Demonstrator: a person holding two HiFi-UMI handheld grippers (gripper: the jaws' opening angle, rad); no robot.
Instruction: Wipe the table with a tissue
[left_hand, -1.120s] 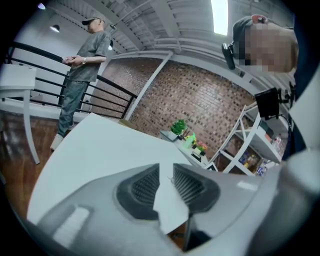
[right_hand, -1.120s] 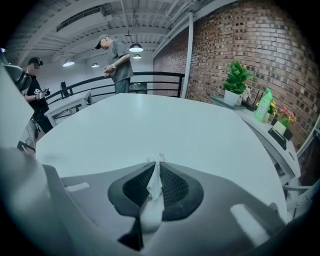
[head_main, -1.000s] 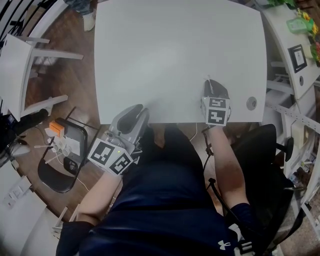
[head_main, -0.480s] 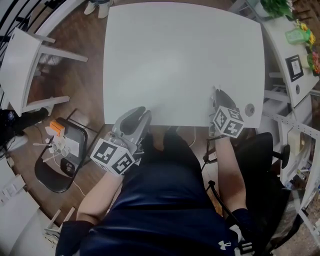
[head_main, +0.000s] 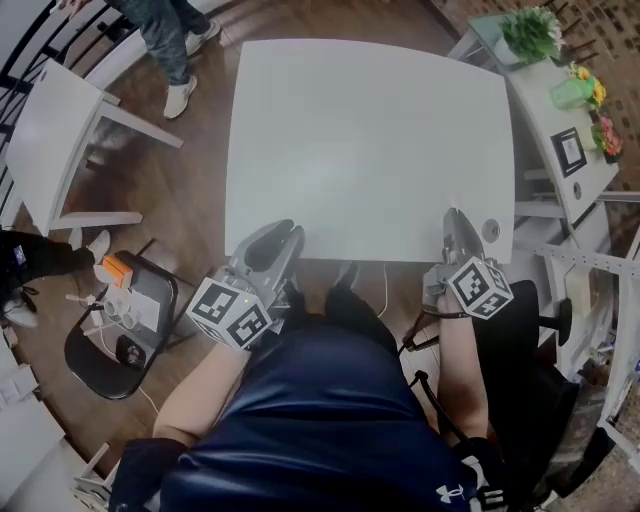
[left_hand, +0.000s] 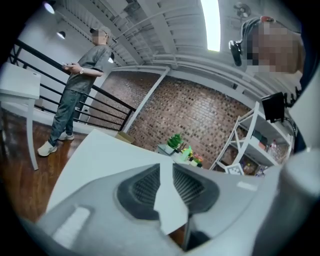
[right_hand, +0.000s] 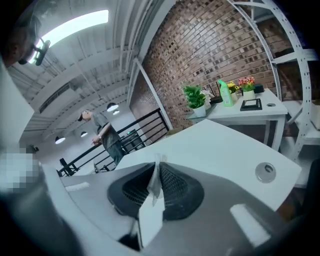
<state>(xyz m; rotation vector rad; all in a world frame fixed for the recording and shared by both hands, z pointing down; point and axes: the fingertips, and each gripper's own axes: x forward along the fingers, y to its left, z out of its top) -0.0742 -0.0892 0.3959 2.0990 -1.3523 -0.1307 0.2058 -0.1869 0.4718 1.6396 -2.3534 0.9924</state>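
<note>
"Are you seeing the whole tissue (right_hand: 154, 184)?"
"No. Your right gripper (right_hand: 157, 167) is hiding most of it. Only a thin strip is poking out."
"And the person (head_main: 165, 40) walking by?"
"The top edge is cutting them off above the legs."

Left gripper (head_main: 283, 232) fingers slightly apart; right gripper (head_main: 452, 215) pinches tissue (right_hand: 154, 181).

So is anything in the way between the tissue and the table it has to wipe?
Nothing visible. The tissue sits in the right tool at the table's near edge. The top is bare except a round grommet beside it.
</note>
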